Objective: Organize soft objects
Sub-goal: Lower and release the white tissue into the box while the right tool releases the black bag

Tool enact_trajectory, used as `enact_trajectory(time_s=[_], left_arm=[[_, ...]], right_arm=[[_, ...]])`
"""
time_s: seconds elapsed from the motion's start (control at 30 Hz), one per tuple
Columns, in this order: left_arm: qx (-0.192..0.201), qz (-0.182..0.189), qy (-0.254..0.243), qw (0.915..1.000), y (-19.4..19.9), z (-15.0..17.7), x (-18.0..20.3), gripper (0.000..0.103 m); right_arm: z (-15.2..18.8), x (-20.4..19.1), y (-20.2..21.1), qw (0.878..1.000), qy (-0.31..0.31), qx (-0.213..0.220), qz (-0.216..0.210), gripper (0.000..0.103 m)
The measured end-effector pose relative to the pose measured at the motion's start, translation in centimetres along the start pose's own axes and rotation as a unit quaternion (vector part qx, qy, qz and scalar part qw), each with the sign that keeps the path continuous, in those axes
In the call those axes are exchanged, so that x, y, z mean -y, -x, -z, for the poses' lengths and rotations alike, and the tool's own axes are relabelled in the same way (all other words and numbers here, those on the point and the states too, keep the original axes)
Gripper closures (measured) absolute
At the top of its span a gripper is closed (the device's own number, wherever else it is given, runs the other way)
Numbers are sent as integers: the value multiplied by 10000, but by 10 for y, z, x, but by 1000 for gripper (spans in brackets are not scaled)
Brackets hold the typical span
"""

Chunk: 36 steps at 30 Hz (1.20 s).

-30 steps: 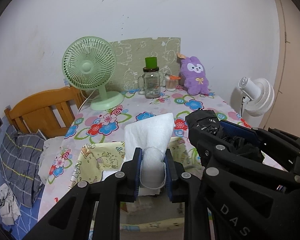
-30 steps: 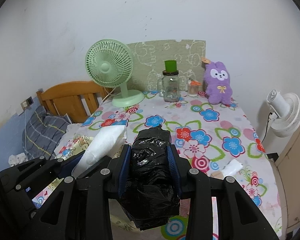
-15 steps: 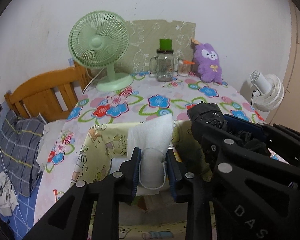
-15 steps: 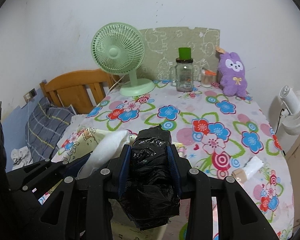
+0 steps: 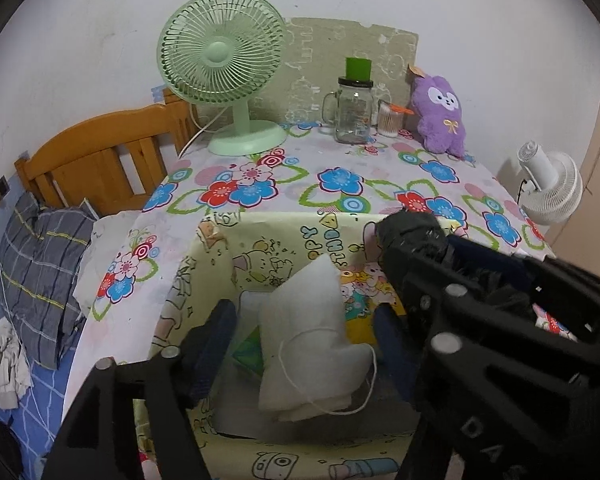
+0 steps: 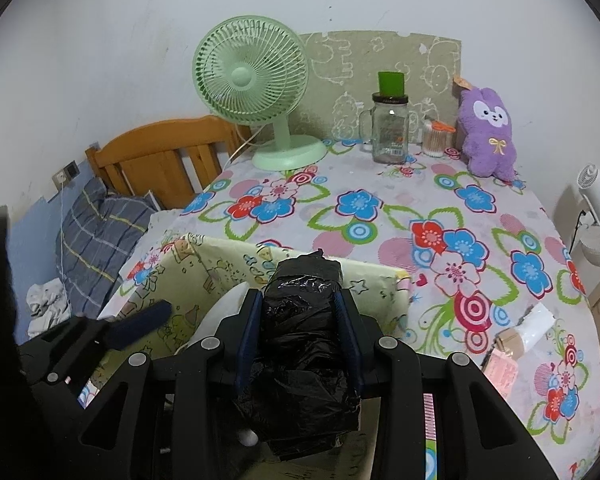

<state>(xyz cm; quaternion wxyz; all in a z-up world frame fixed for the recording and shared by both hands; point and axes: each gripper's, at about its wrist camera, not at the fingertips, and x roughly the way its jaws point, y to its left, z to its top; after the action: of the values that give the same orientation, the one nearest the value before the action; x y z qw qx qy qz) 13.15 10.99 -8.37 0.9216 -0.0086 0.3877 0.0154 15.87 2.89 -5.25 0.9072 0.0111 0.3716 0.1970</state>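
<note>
Left gripper [image 5: 302, 344] jaws opening, pads clear of the white foam pouch [image 5: 308, 340] that sits loose between them, string looped round its lower end, tilted inside the yellow cartoon-print fabric box [image 5: 216, 264]. Right gripper [image 6: 298, 340], just to the left one's right and over the same box, pinches a black plastic-bag bundle [image 6: 300, 344] tight between blue pads; the bundle sticks out past the fingertips and hangs below them. Box sits on the floral tablecloth [image 6: 440, 216] at the near edge. Beyond both grippers, at the table's far end: green desk fan [image 5: 222, 68] ahead-left, glass handled jar [image 5: 354, 110] with green lid ahead, cotton swab tub [image 5: 392, 120] just beside it, purple plush bunny [image 5: 440, 114] ahead-right. White fan [image 5: 552, 188] off the table far right. Wooden headboard [image 5: 100, 160] and plaid pillow [image 5: 40, 272] off left. White packet [image 6: 536, 326] on the cloth to the right gripper's right.
</note>
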Motion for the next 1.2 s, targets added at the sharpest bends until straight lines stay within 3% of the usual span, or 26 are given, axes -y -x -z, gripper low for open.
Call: enact_trajectory(time_s=[0.13, 0.27, 0.37, 0.43, 0.53, 1.07, 1.2], left_arm=[[-36, -57, -17, 10000, -2, 0, -5, 28], [-106, -87, -35, 9999, -2, 4, -6, 21], [-110, -69, -45, 9999, -1, 6, -6, 19], [-96, -59, -34, 9999, 0, 7, -6, 18], [-56, -42, -3, 10000, 3, 6, -6, 16], [210, -59, -58, 9997, 26, -5, 8, 10], [319, -4, -93, 9994, 34, -8, 14, 9]], right_arm=[[1, -5, -6, 10000, 1, -78, -50, 62], [4, -7, -12, 9997, -17, -223, -14, 59], [5, -7, -15, 9994, -36, -335, 11, 47], [6, -7, -13, 9995, -28, -312, 17, 32], [6, -8, -7, 9997, 2, -234, 87, 24], [-4, 0, 22, 9997, 70, 48, 209, 18], [-8, 5, 31, 9995, 37, 119, 276, 9]])
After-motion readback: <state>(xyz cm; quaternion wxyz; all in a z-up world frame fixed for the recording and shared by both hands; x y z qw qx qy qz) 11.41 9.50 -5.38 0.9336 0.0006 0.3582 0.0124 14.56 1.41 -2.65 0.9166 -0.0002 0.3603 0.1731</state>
